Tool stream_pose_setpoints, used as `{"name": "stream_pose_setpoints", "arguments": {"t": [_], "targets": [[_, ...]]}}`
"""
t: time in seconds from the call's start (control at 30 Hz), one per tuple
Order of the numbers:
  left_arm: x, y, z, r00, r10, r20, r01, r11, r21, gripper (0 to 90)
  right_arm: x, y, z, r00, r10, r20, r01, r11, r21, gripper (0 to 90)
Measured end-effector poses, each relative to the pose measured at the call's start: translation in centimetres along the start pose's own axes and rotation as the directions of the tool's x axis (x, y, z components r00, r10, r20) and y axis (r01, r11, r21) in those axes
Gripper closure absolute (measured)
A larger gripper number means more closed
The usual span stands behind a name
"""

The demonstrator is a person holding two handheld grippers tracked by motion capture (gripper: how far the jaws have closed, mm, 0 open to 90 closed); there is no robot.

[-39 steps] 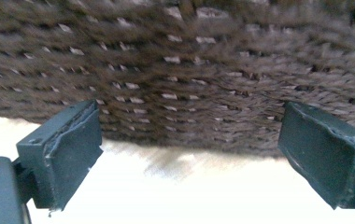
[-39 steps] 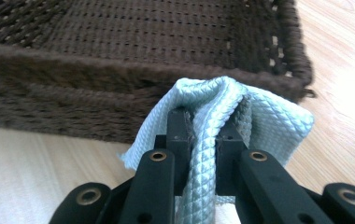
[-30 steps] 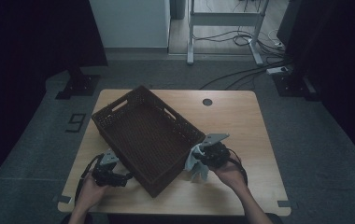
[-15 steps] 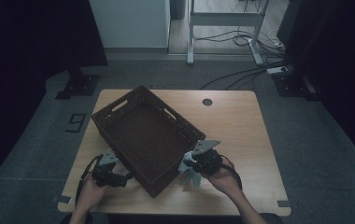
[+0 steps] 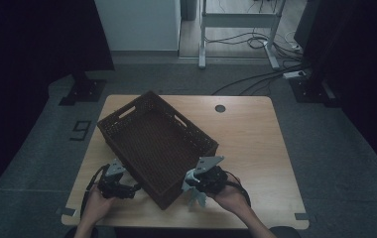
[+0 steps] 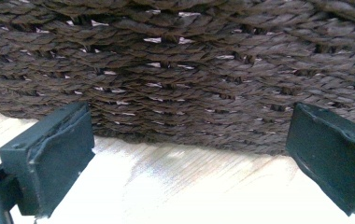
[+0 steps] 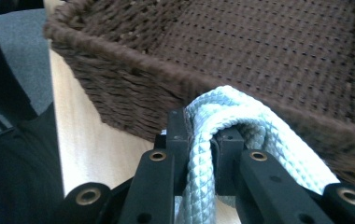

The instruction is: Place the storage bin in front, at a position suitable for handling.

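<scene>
At the table's near edge, the right gripper (image 7: 202,140) pinches a loop of pale rope (image 7: 231,116) just outside the rim of the dark woven basket (image 5: 157,144); the rope's ends drop out of sight below. Beside the basket's wall, the left gripper (image 6: 185,154) stands wide apart, holding nothing, with both jaws cut off by the frame.

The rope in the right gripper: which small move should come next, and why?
Probably carry the rope forward over the rim of the basket before opening. The right gripper is shut on the rope just outside the near wall, and the basket floor looks bare.
</scene>
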State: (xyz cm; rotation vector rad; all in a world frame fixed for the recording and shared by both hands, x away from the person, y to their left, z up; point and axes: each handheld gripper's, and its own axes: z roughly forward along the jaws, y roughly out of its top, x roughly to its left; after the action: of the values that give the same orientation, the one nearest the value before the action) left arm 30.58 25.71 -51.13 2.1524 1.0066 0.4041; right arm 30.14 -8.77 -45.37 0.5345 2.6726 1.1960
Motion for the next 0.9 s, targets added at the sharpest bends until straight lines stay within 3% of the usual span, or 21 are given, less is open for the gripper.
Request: {"name": "stream_pose_setpoints", "arguments": {"t": [0.37,0.5,0.63,0.9], "targets": [[-0.3,0.1,0.2,0.9998,0.014,0.011,-0.014,0.9999,-0.005,1.1,1.9,0.8,1.1,0.9969,-0.054,-0.058,0.055,0.998,0.010,80.2],[-0.7,0.2,0.4,0.9994,0.034,0.010,-0.034,0.9994,0.008,1.0,2.9,1.2,1.6,0.9937,-0.078,-0.080,0.080,0.997,0.016,80.2],[-0.6,0.2,0.4,0.9994,0.032,0.012,-0.032,0.9995,0.008,0.9,4.0,1.6,2.2,0.9878,-0.099,-0.120,0.102,0.995,0.016,80.2],[-0.6,0.2,0.4,0.9994,0.032,0.010,-0.032,0.9994,0.011,0.9,5.4,2.1,3.2,0.9794,-0.132,-0.153,0.138,0.990,0.024,80.3]]}}
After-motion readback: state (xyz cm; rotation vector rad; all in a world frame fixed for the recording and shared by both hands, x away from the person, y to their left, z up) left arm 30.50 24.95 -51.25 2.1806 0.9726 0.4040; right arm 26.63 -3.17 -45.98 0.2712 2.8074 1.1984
